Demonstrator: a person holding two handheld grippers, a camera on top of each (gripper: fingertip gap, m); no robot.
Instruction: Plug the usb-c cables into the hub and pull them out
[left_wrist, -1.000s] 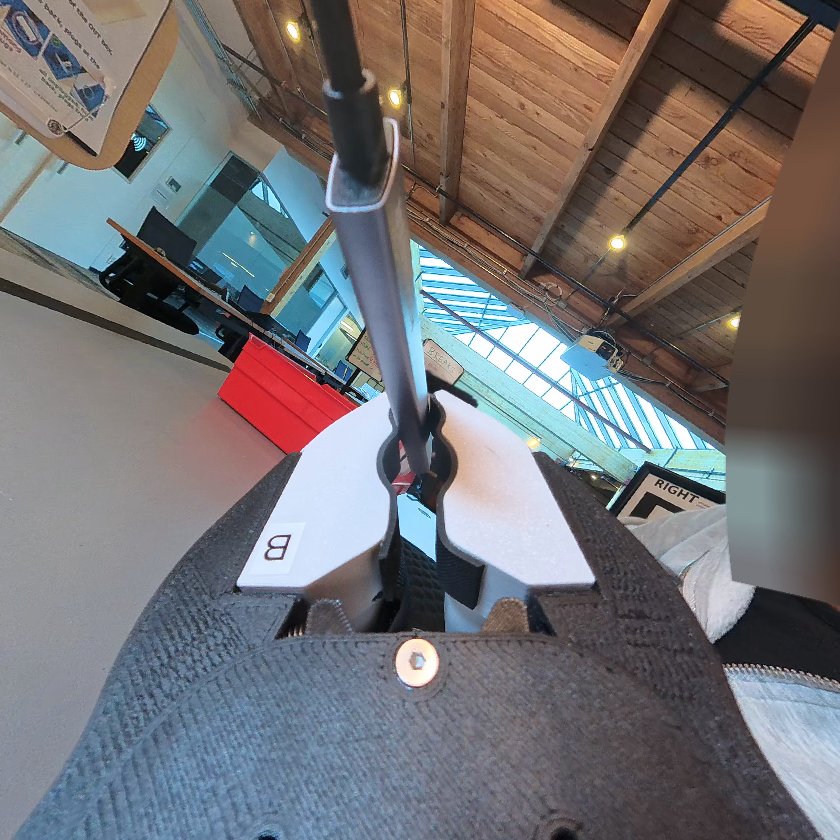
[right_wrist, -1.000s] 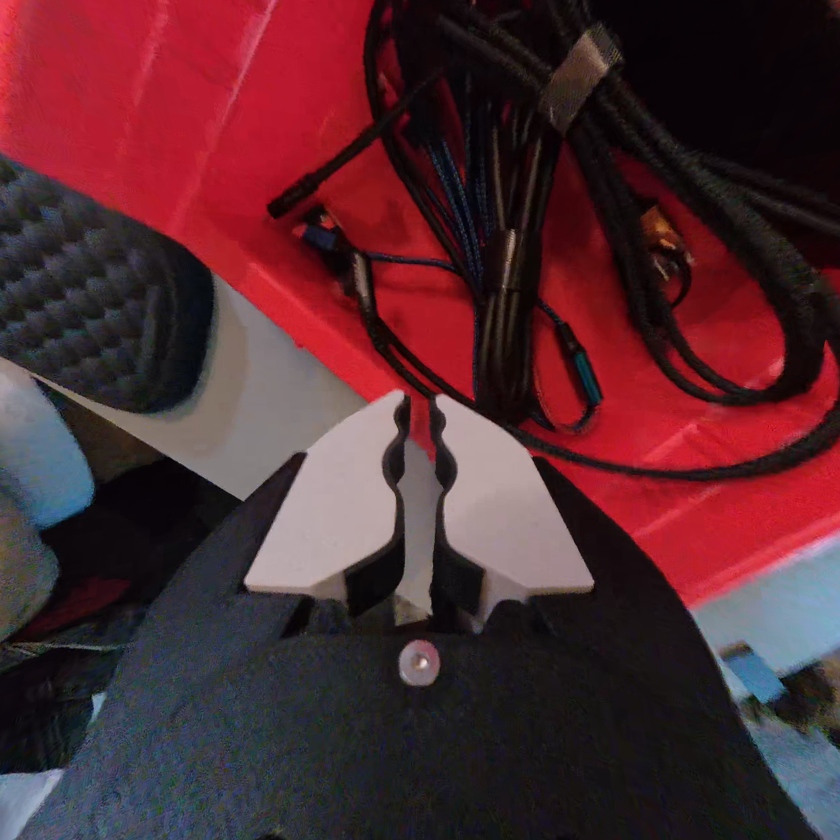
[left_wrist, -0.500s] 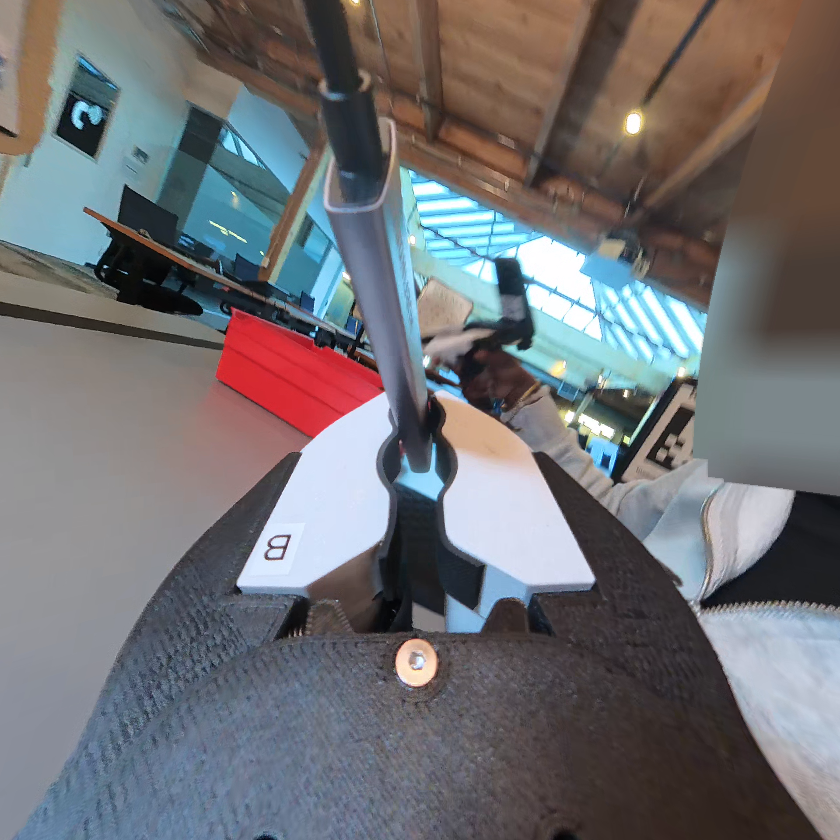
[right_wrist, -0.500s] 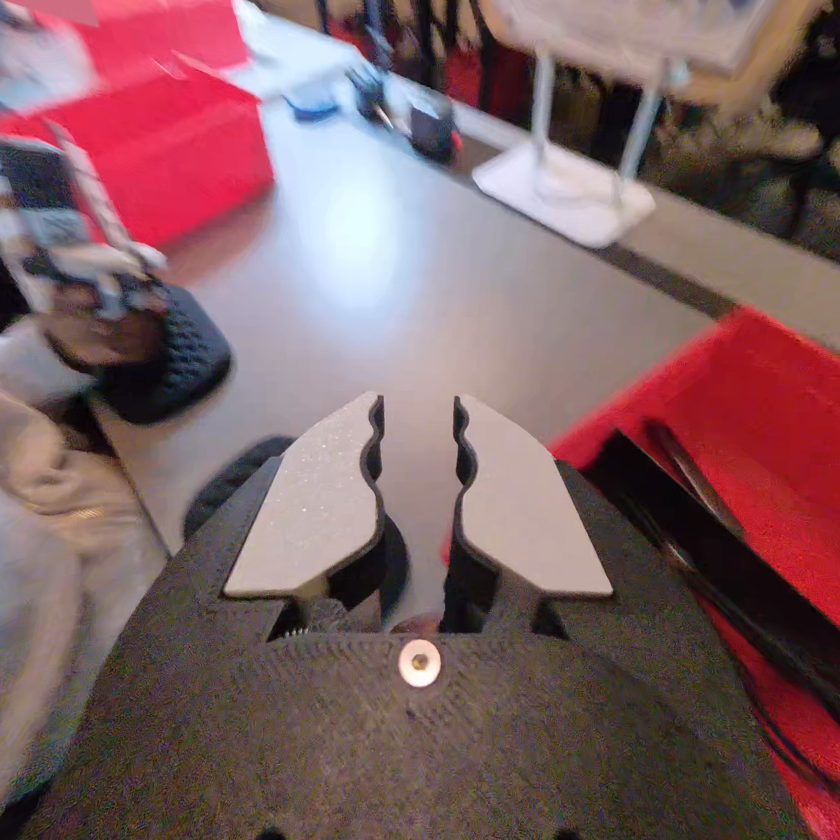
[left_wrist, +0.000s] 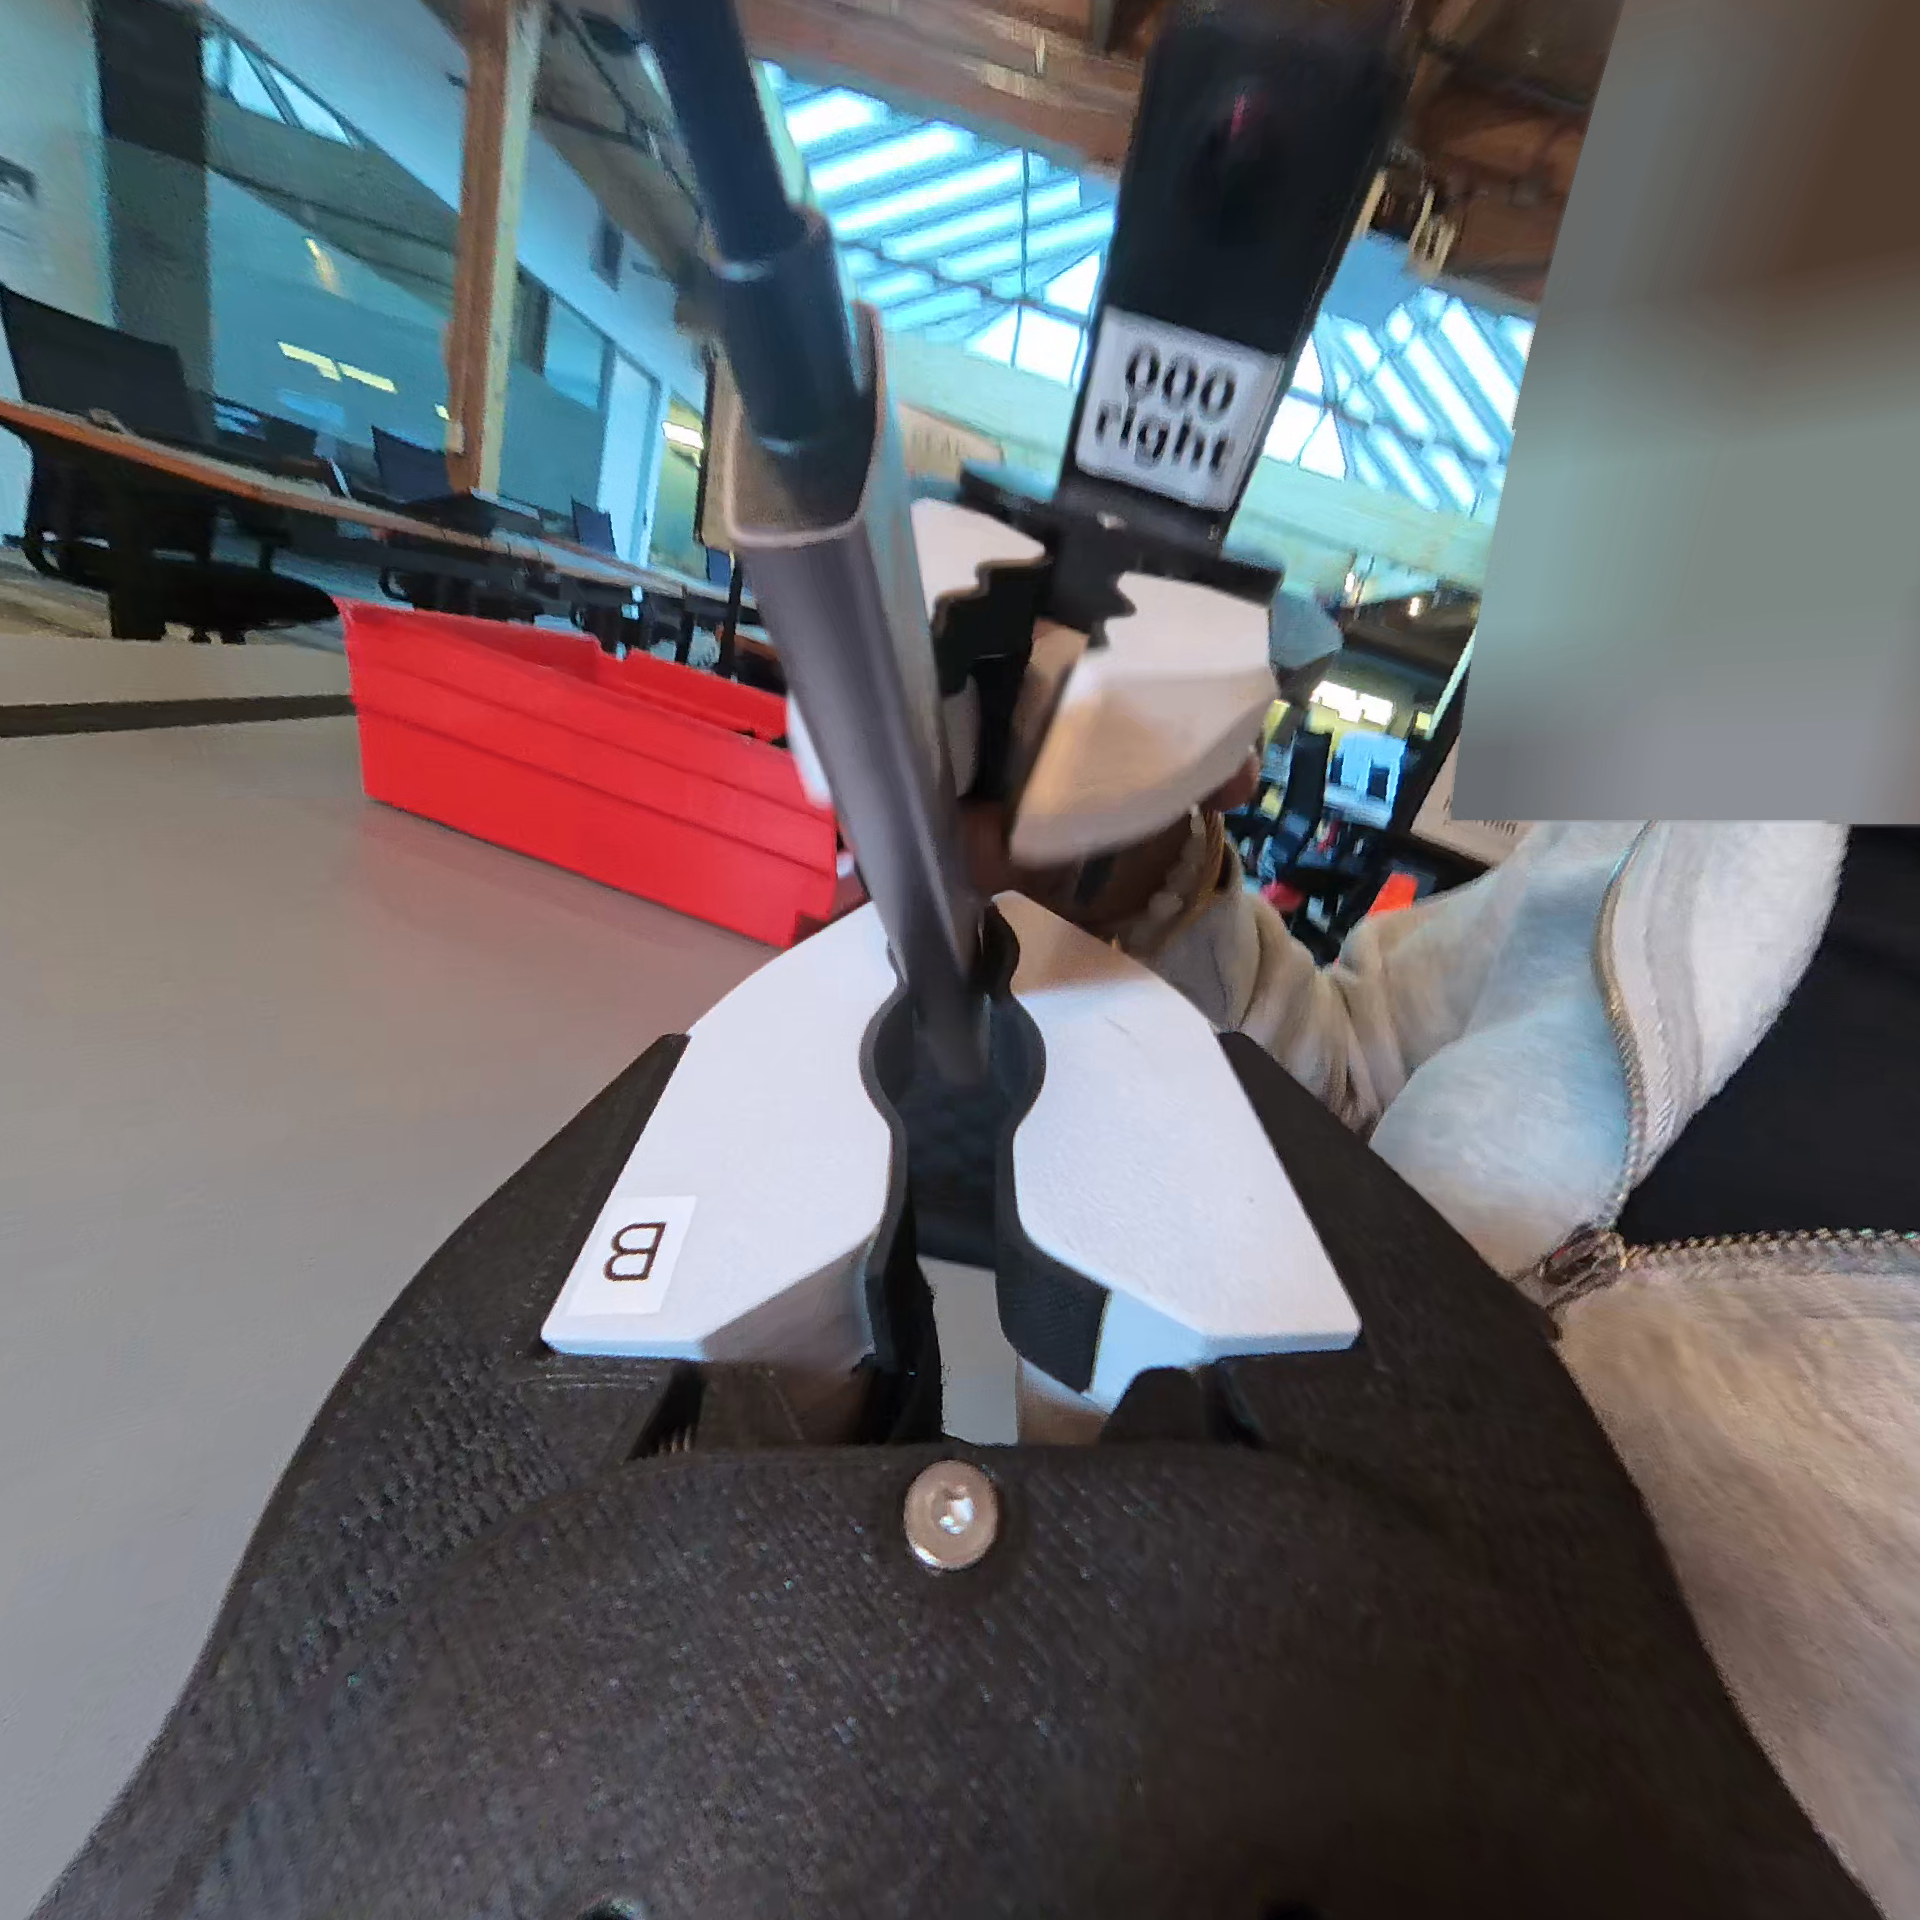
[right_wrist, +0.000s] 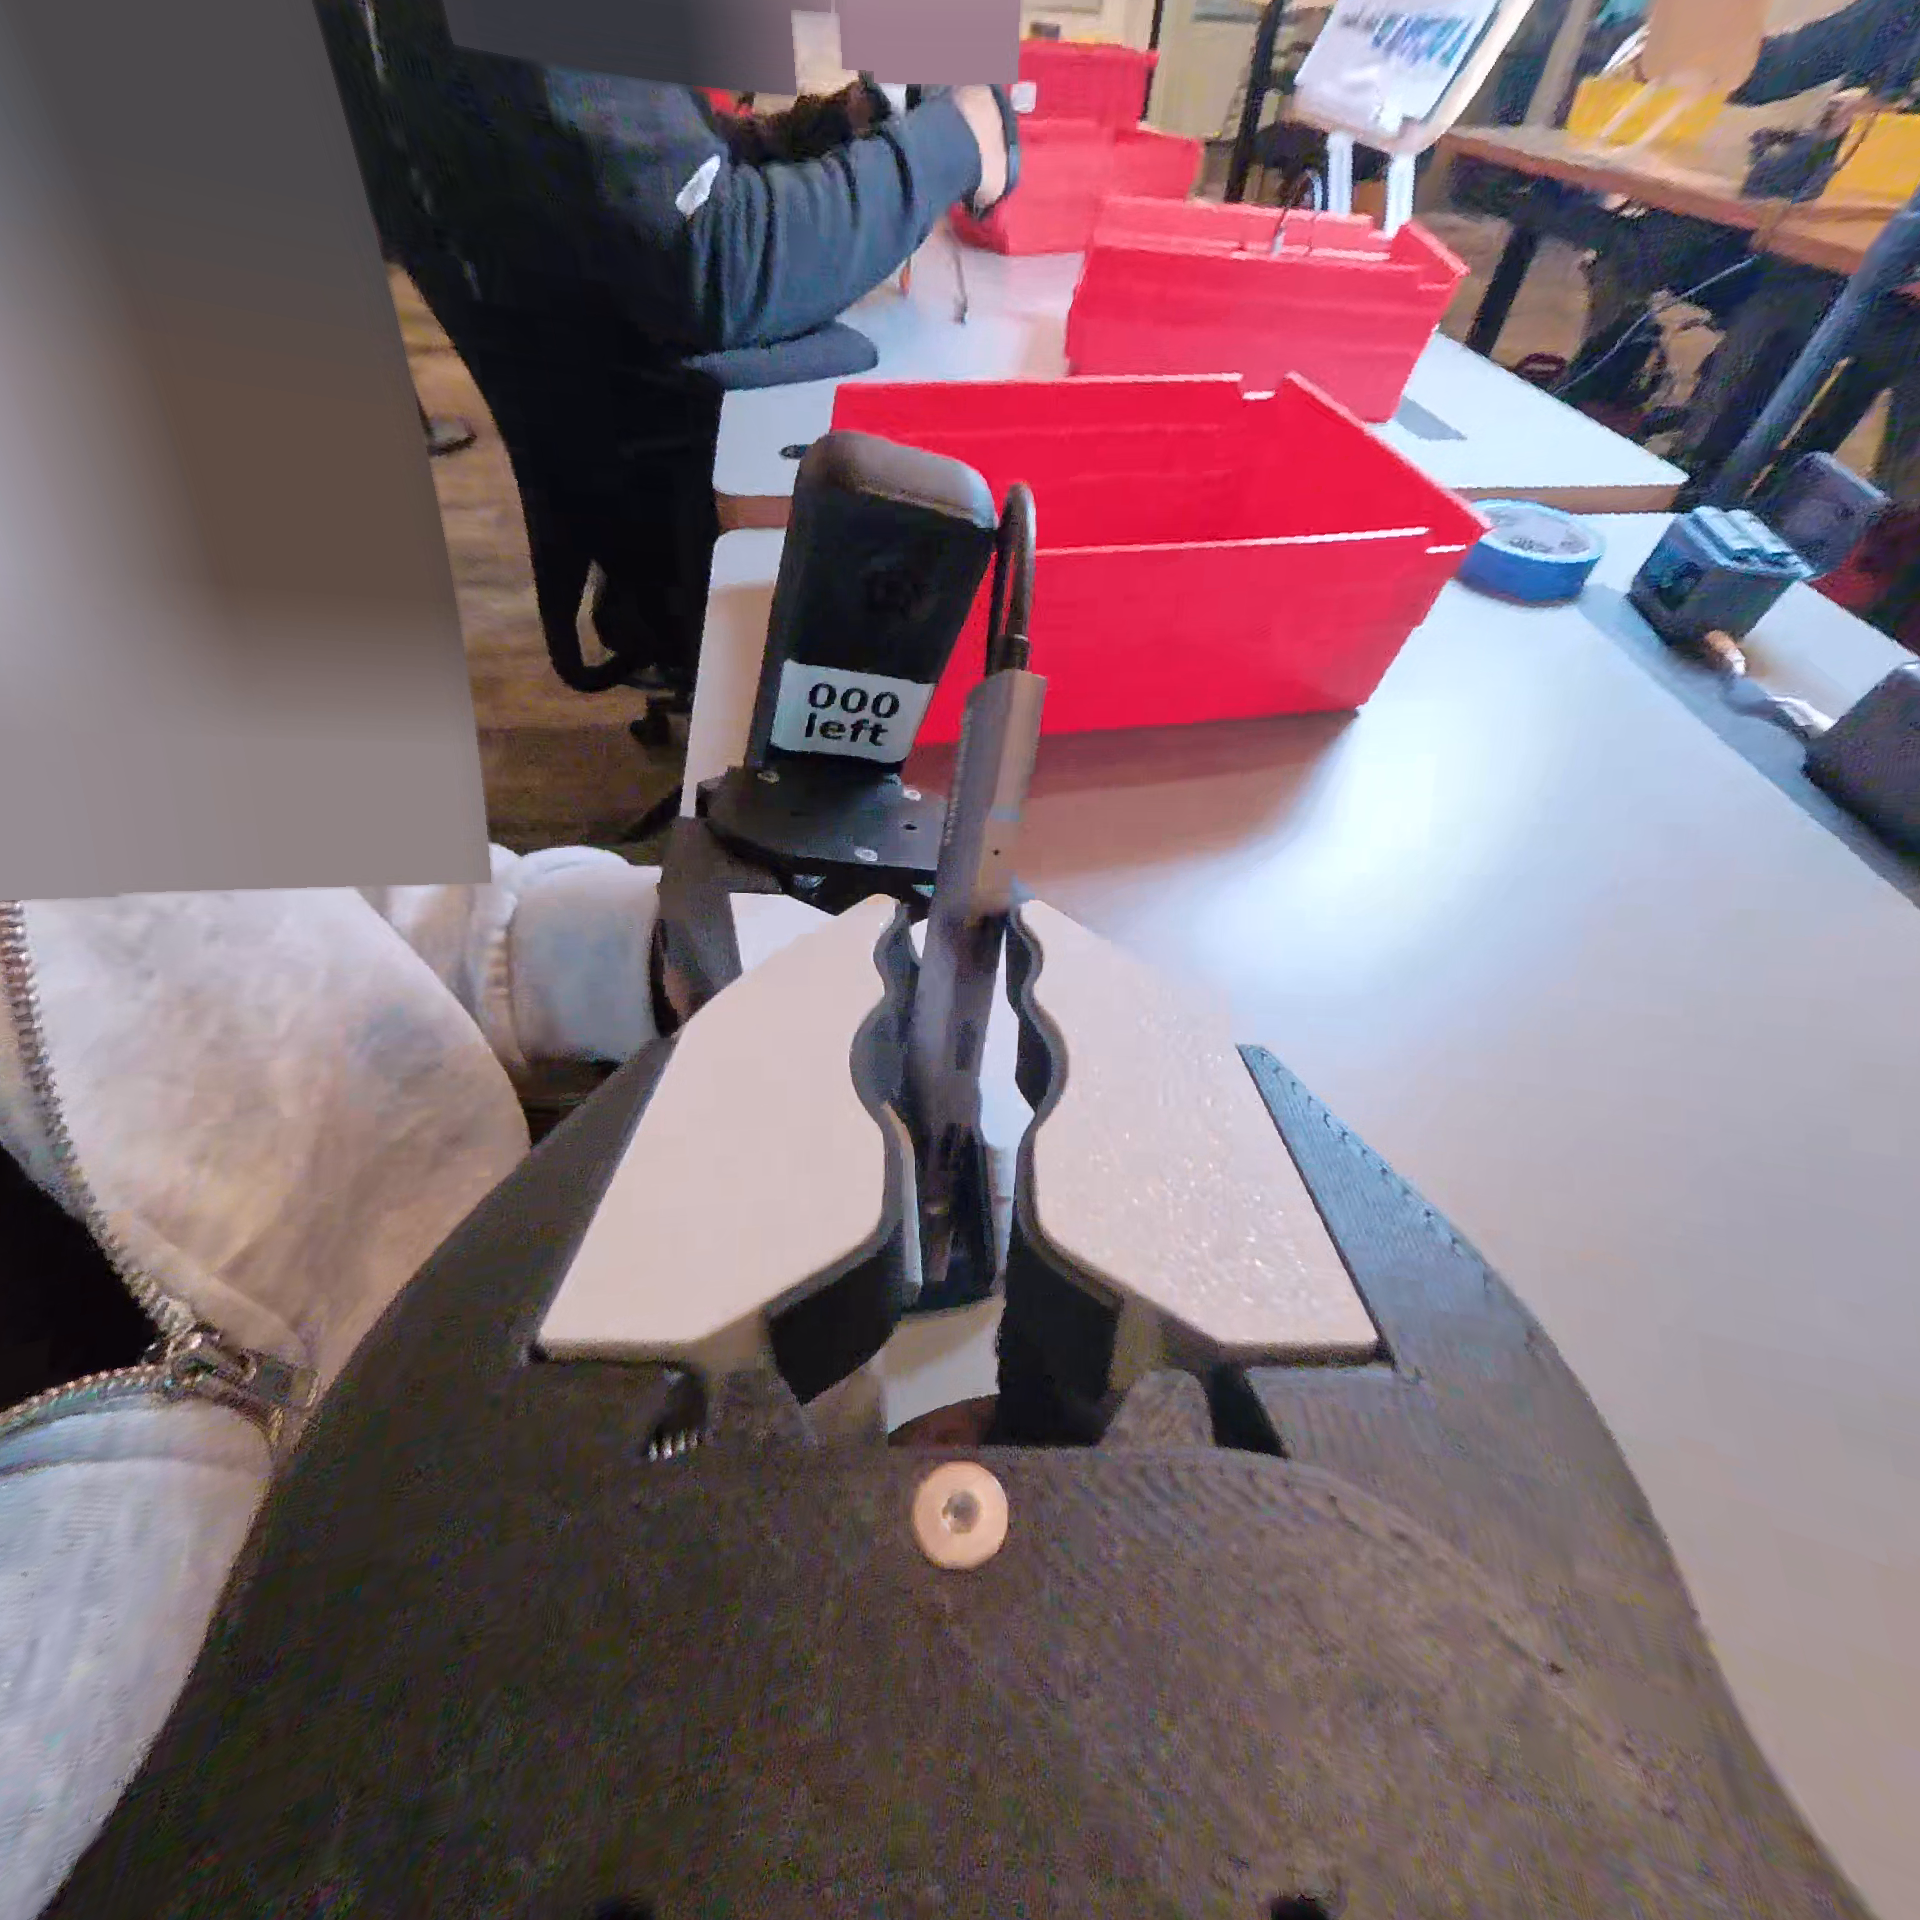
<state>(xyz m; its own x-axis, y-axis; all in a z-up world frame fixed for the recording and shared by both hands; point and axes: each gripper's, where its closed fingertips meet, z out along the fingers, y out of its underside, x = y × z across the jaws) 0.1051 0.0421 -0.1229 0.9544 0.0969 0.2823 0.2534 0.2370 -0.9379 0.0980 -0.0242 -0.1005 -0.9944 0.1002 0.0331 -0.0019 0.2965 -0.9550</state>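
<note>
My left gripper (left_wrist: 951, 935) is shut on the lower end of a slim grey hub (left_wrist: 862, 675), which stands up from the jaws with a black cable (left_wrist: 727, 135) leaving its top. My right gripper (right_wrist: 961, 925) is open by a narrow gap and holds nothing. In the right wrist view the hub (right_wrist: 982, 821) shows in line with that gap, and I cannot tell whether the fingers touch it. In the left wrist view the right gripper (left_wrist: 1039, 665) hangs close behind the hub. The left gripper's black labelled mount (right_wrist: 873, 582) stands just left of the hub.
An open red bin (right_wrist: 1195, 582) stands on the grey table (right_wrist: 1455, 935) behind the hub and also shows in the left wrist view (left_wrist: 582, 748). A blue tape roll (right_wrist: 1527, 545) and dark devices (right_wrist: 1714, 582) lie at the far right. A seated person's dark sleeve (right_wrist: 675, 229) is beyond.
My right gripper has swung away from the cables in the red bin and come up to the hub, opening slightly. My left gripper has tilted down, still shut on the hub.
</note>
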